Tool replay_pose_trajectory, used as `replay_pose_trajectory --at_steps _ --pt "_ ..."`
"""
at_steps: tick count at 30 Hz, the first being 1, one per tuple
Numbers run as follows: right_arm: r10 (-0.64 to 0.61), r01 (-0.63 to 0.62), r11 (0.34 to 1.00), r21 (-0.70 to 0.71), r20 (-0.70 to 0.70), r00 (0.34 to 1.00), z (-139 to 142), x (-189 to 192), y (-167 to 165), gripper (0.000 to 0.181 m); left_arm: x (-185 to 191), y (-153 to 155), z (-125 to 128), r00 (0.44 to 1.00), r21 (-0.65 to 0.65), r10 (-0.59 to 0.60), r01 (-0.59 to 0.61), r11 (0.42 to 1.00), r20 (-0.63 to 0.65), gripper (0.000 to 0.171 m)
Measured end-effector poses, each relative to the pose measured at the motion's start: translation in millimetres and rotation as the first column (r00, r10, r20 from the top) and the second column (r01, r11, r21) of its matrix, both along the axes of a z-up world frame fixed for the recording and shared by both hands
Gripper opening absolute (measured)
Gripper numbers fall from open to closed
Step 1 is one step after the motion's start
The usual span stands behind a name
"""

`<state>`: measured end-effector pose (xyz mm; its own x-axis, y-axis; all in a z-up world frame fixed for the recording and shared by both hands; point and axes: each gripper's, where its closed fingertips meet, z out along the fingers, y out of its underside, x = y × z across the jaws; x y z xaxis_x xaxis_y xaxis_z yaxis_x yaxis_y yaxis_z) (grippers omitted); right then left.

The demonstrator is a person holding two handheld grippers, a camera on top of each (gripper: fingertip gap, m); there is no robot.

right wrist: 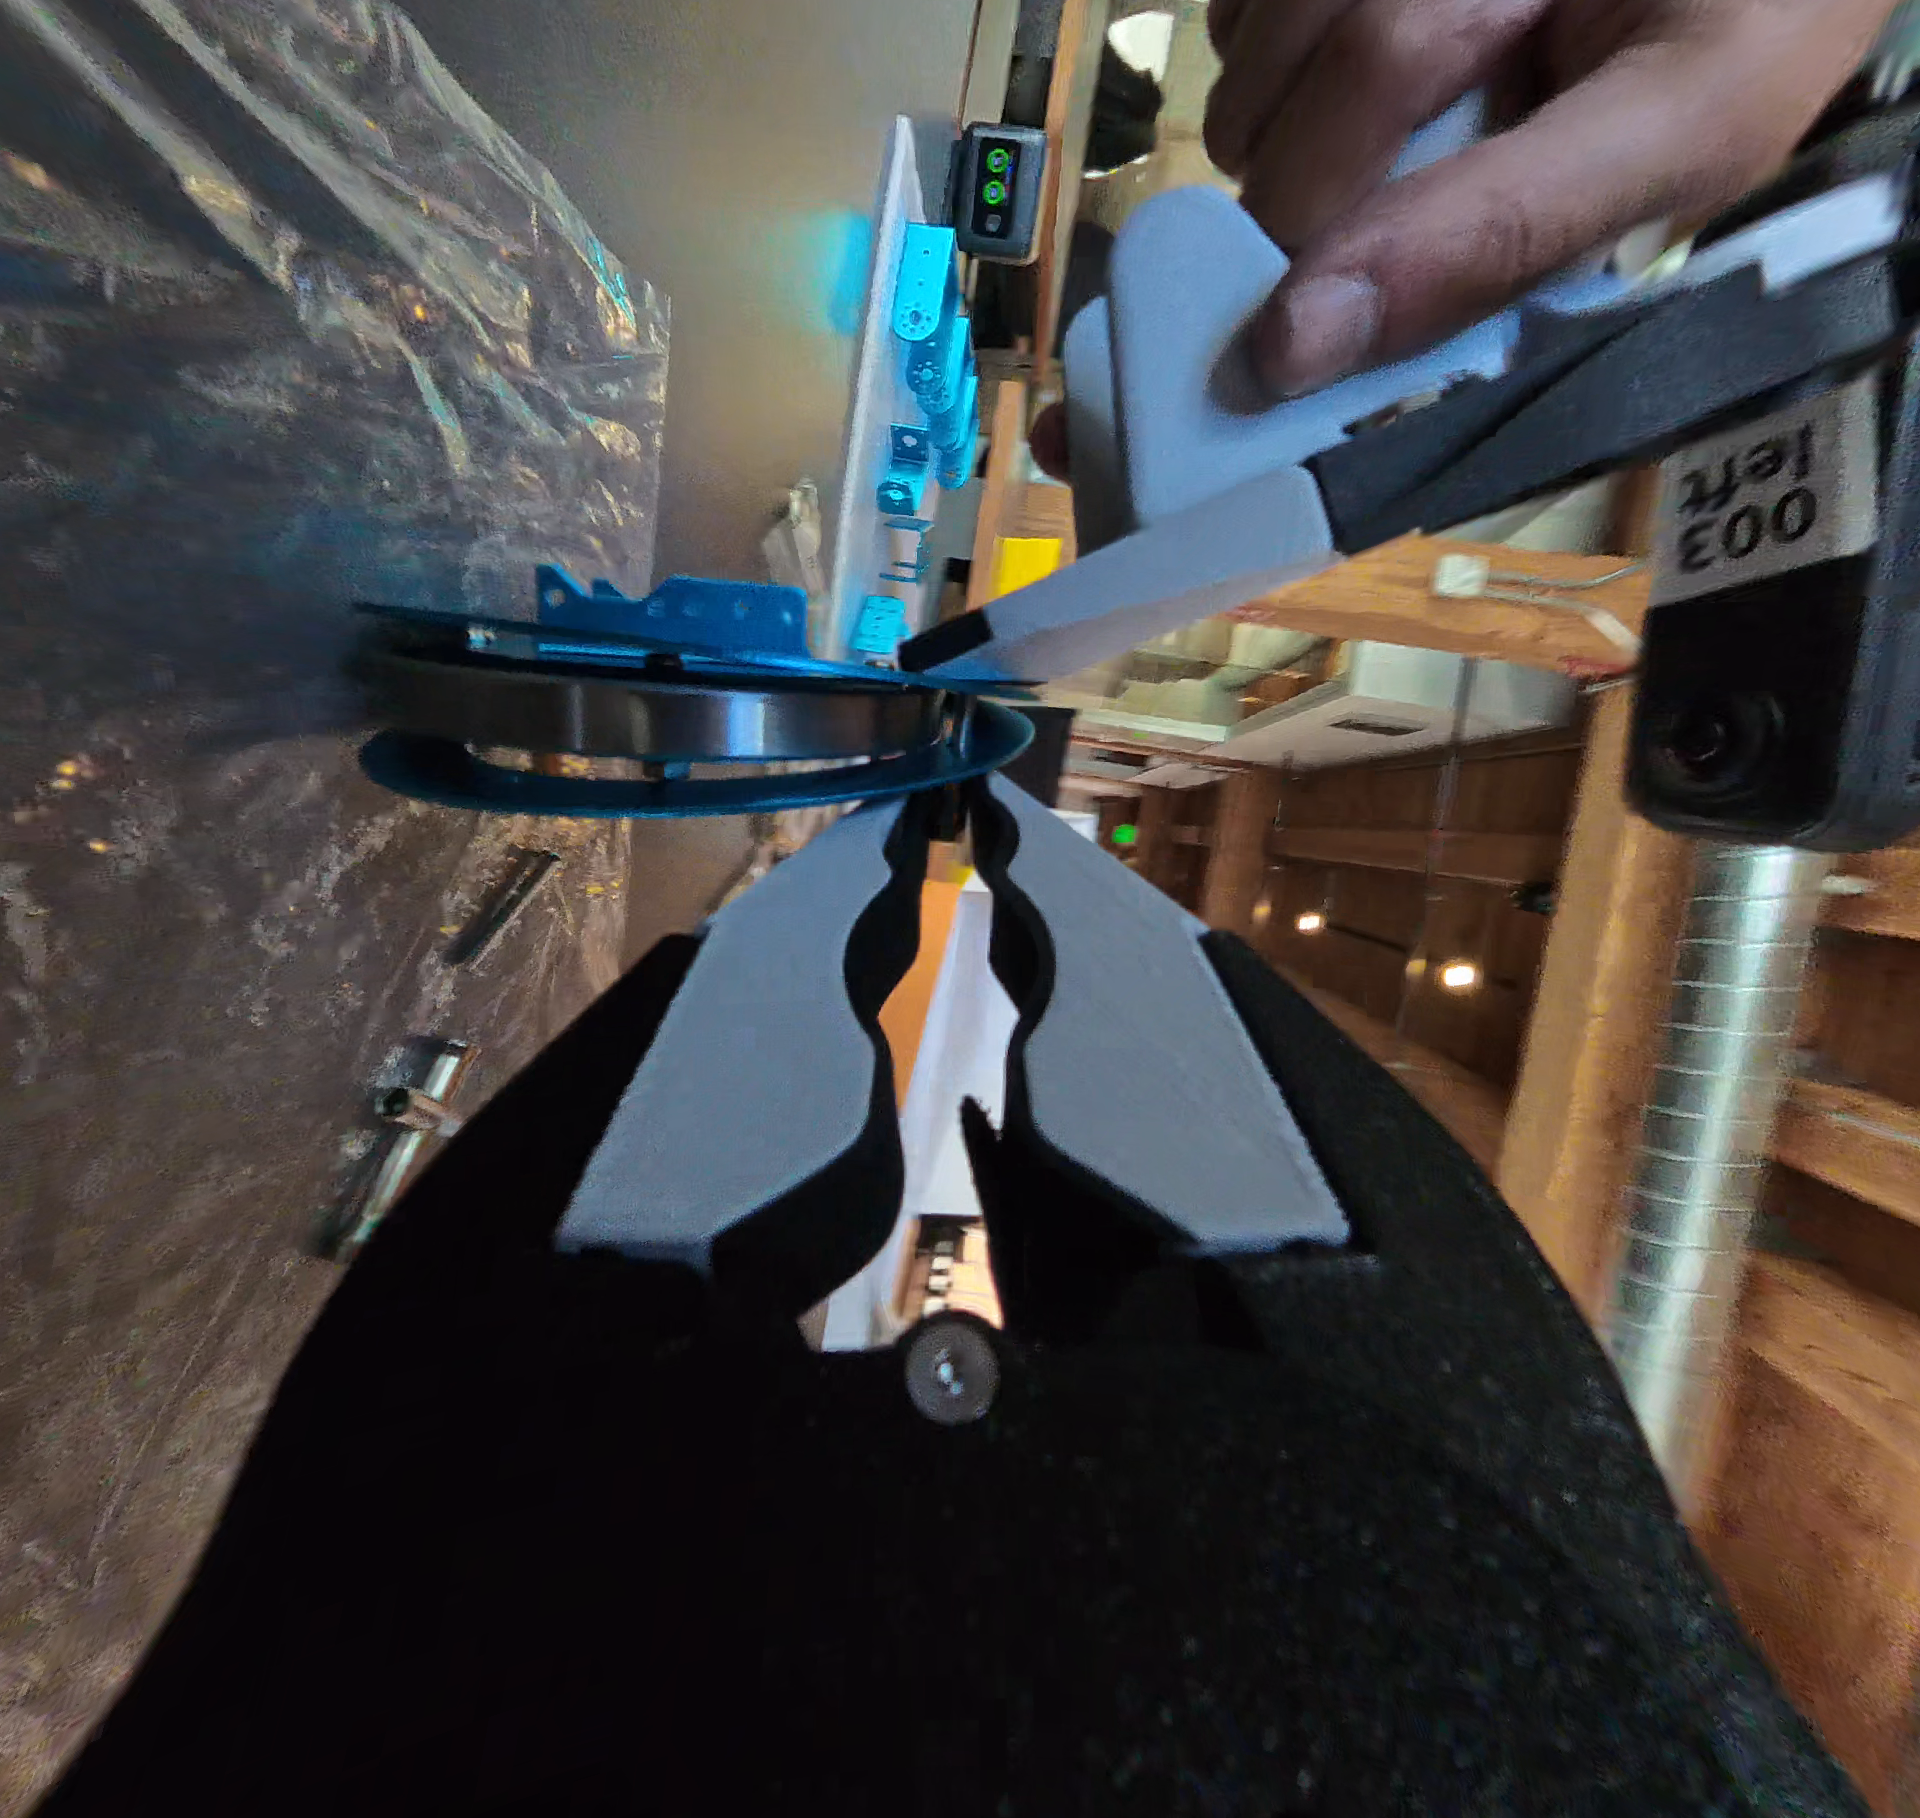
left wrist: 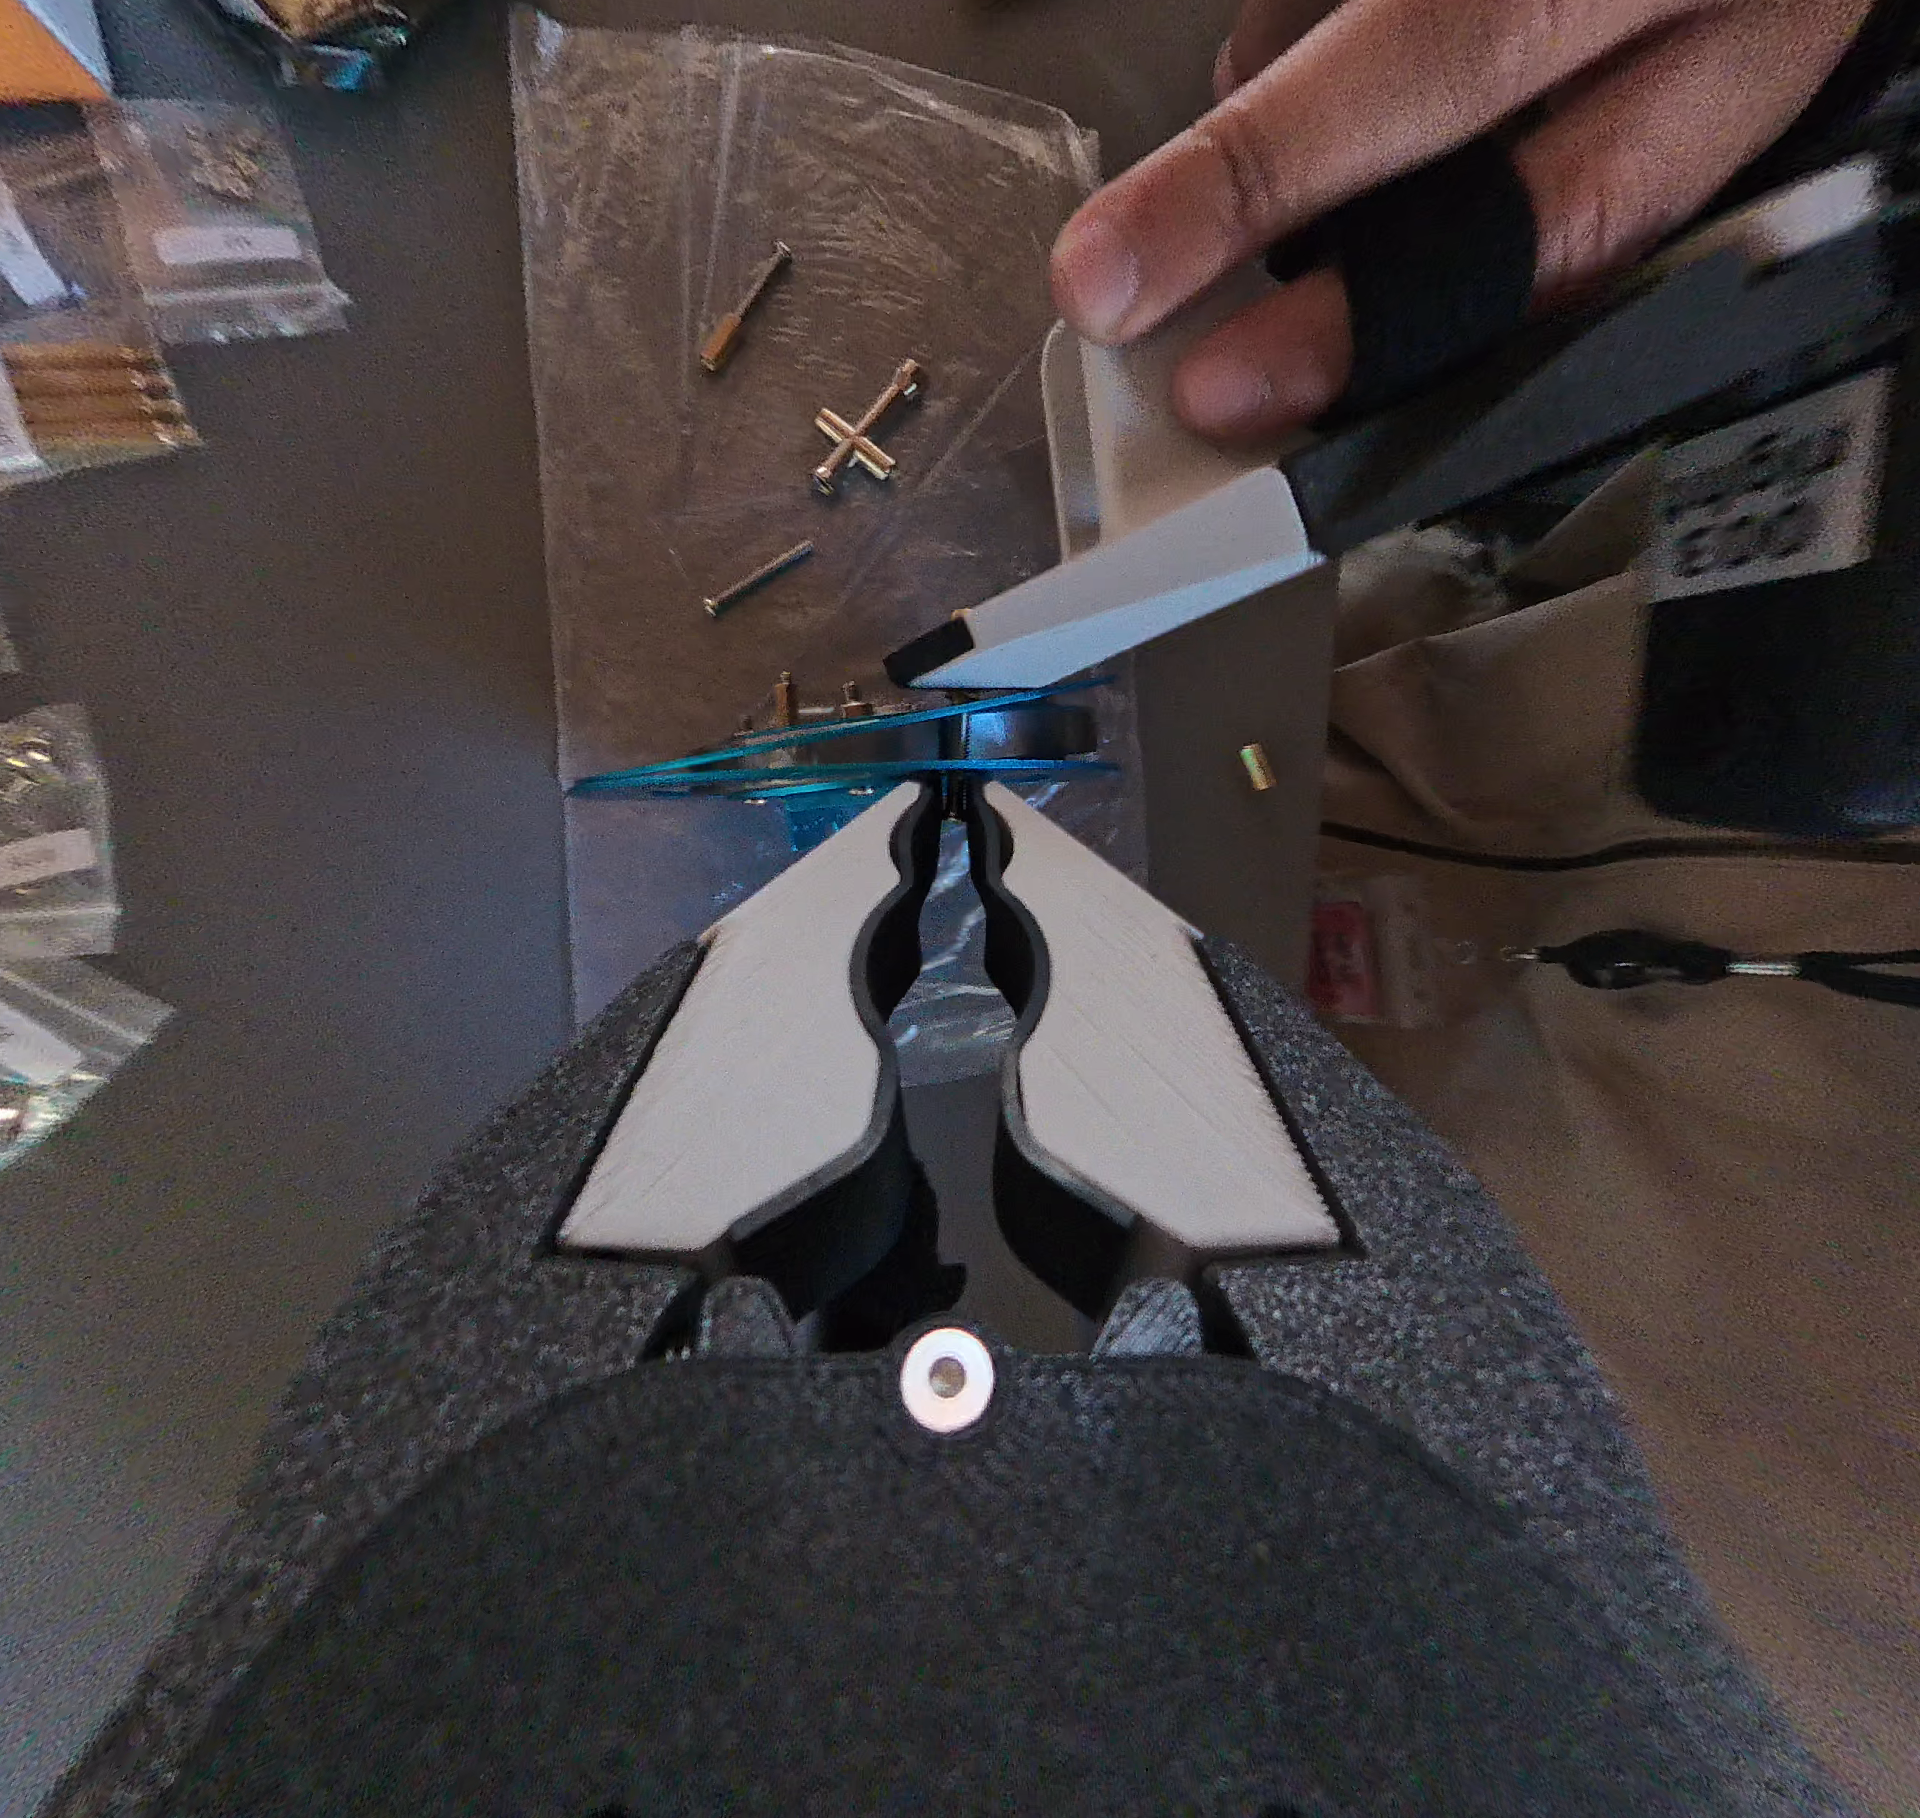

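Honestly, both our grippers, left gripper [left wrist: 951,800] and right gripper [right wrist: 956,812], pinch the blue ring assembly [right wrist: 686,719]; only left wrist view shows loose screws [left wrist: 758,573] at 11 o'clock.

Loose screws [left wrist: 854,433] on plastic sheet [left wrist: 644,210] beyond blue disc assembly [left wrist: 831,776].

A matte grey-brown tabletop [left wrist: 312,729] fills the left wrist view, with a sheet of clear crinkled plastic film [left wrist: 790,334] spread flat on it and small clear zip bags [left wrist: 208,220] along its left edge. In the right wrist view, which is turned sideways, bare wooden beams and shelving [right wrist: 1403,833] run across the room behind, a ribbed silver metal duct [right wrist: 1704,1093] crosses them, and small warm lamps [right wrist: 1455,973] glow among the timber.
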<state>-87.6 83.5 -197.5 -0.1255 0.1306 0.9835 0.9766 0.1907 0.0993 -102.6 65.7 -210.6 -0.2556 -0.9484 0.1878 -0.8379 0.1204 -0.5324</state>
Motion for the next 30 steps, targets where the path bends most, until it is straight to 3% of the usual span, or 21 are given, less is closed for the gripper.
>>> replay_pose_trajectory --at_steps 2,4,6,8,10,13,14,15,16,17,18,20,22,24,26,28,30 --pt "-0.037 0.021 0.989 -0.148 -0.105 0.994 -1.7 0.4 -1.0 0.004 2.0 2.8 -0.8 0.997 0.166 -0.043 0.032 0.986 0.062 0.003" --pt "-0.109 -0.015 0.913 -0.408 -0.281 0.953 -4.2 -2.2 -5.7 0.004 2.9 4.6 -2.5 0.987 0.404 -0.117 0.064 0.912 0.106 0.003" --pt "-0.233 -0.096 0.751 -0.653 -0.399 0.887 -6.7 -2.6 -12.1 0.004 5.8 3.8 -3.4 0.969 0.609 -0.191 0.059 0.791 0.154 0.003" --pt "-0.351 -0.160 0.577 -0.801 -0.420 0.837 -8.2 -0.8 -16.8 0.004 8.9 3.6 -2.2 0.944 0.795 -0.282 0.037 0.606 0.171 0.003" --pt "-0.496 -0.210 0.363 -0.908 -0.379 0.781 -10.5 1.3 -20.9 0.004 12.5 5.2 0.6 0.920 0.940 -0.366 -0.007 0.340 0.140 0.002" --pt "-0.749 -0.373 -0.150 -0.916 -0.141 0.648 -11.6 2.3 -35.8 0.004 18.4 2.3 4.7 0.881 0.992 -0.470 -0.100 -0.083 0.049 0.002" --pt "-0.796 -0.470 -0.328 -0.820 -0.029 0.605 -9.0 0.8 -40.8 0.004 19.4 1.2 6.6 0.871 0.974 -0.491 -0.140 -0.178 0.036 0.002" --pt "-0.803 -0.541 -0.443 -0.715 0.048 0.594 -8.4 0.5 -42.8 0.004 19.9 1.6 7.1 0.867 0.956 -0.498 -0.165 -0.242 0.023 0.002" --pt "-0.804 -0.594 -0.516 -0.617 0.110 0.584 -9.0 -0.3 -43.3 0.005 20.2 3.0 8.4 0.867 0.942 -0.498 -0.179 -0.283 0.015 0.002" --pt "-0.793 -0.616 -0.561 -0.553 0.145 0.591 -9.3 -1.0 -46.0 0.005 20.8 2.3 8.8 0.864 0.942 -0.504 -0.190 -0.278 0.025 0.002" --pt "-0.785 -0.614 -0.569 -0.546 0.140 0.603 -9.5 -1.1 -47.5 0.005 20.8 2.0 8.6 0.865 0.952 -0.499 -0.195 -0.234 0.055 0.002" --pt "-0.786 -0.582 -0.509 -0.635 0.067 0.614 -10.0 -0.7 -45.2 0.005 20.7 3.2 7.9 0.869 0.971 -0.482 -0.197 -0.136 0.109 0.002" --pt "-0.766 -0.521 -0.419 -0.743 -0.018 0.642 -12.2 0.2 -44.6 0.005 20.4 2.2 7.4 0.872 0.981 -0.453 -0.188 0.039 0.185 0.003" --pt "-0.702 -0.440 -0.219 -0.871 -0.173 0.691 -13.6 1.8 -38.9 0.005 18.8 0.6 4.9 0.884 0.940 -0.383 -0.153 0.306 0.268 0.003" --pt "-0.594 -0.359 0.055 -0.932 -0.319 0.738 -9.2 4.6 -31.0 0.015 16.7 -0.1 2.7 0.901 0.854 -0.312 -0.110 0.509 0.302 0.003" --pt "-0.457 -0.277 0.333 -0.901 -0.411 0.789 -2.5 8.3 -25.6 0.022 14.6 1.0 0.8 0.921 0.753 -0.242 -0.077 0.654 0.305 0.003" --pt "-0.305 -0.216 0.589 -0.779 -0.461 0.833 3.6 11.6 -21.6 0.032 12.8 -1.5 -0.8 0.933 0.645 -0.209 -0.032 0.763 0.293 0.003"
